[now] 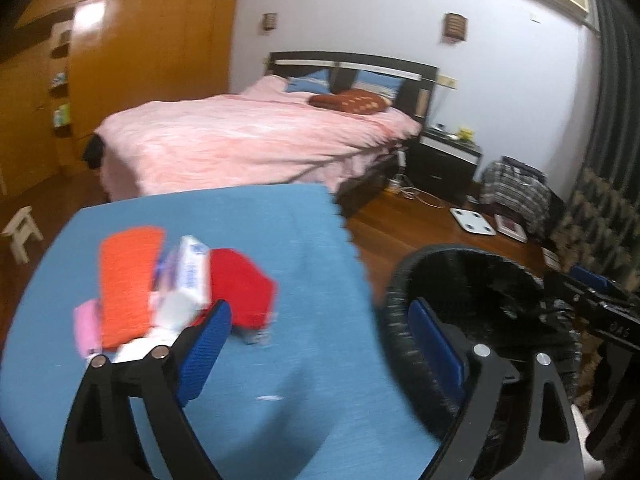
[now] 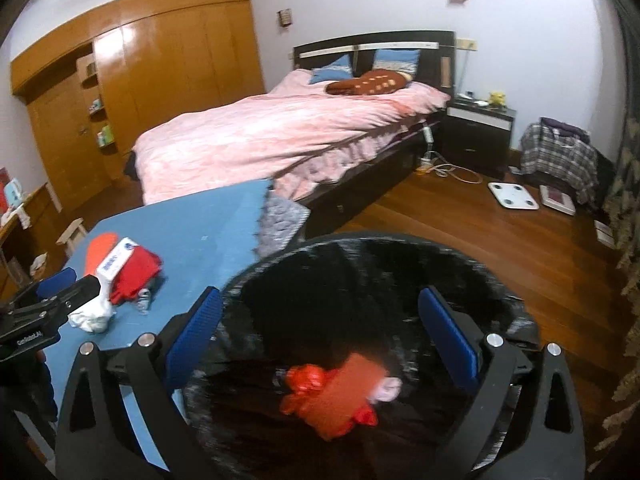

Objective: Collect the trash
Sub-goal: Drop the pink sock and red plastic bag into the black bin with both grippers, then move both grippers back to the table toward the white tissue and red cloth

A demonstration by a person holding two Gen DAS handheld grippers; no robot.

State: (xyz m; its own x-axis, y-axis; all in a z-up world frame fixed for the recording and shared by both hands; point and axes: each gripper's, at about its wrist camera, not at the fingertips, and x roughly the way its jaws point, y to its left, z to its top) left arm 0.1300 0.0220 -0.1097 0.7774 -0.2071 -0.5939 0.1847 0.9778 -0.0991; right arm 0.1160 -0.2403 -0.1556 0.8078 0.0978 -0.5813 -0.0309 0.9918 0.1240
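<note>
- The left claw (image 1: 320, 344) stands wide open with nothing between its blue pads (image 1: 206, 350); it hangs over the blue counter (image 1: 248, 240), one finger above the counter and the other over the rim of the black bin (image 1: 394, 300).
- The right claw (image 2: 320, 336) is also wide open and empty; it sits directly above the mouth of the black bin (image 2: 280, 264).
- Below the right claw, inside the bin, lies the dropped trash (image 2: 340, 396): an orange flat piece with red crumpled wrapping at both ends and a pale scrap beside it; its long axis runs diagonally, from lower left to upper right in the right wrist view.
- A heap of remaining trash (image 1: 160, 288) lies on the counter just ahead of the left claw's left finger, which overlaps its near edge in the picture; contact cannot be told.
- In the heap, an orange strip (image 1: 128, 280) points away from the claw with its long axis nearly straight ahead; a white carton (image 1: 192, 276) leans beside it, likewise lengthwise away; a red piece (image 1: 244, 292) lies to the right, a pink one (image 1: 86, 328) to the left, crumpled white paper (image 2: 92, 316) at the near end.
- Beyond the counter stands a bed with a pink cover (image 1: 248, 140); a white scale (image 1: 472, 221) lies on the wooden floor (image 2: 460, 240) past the bin.
</note>
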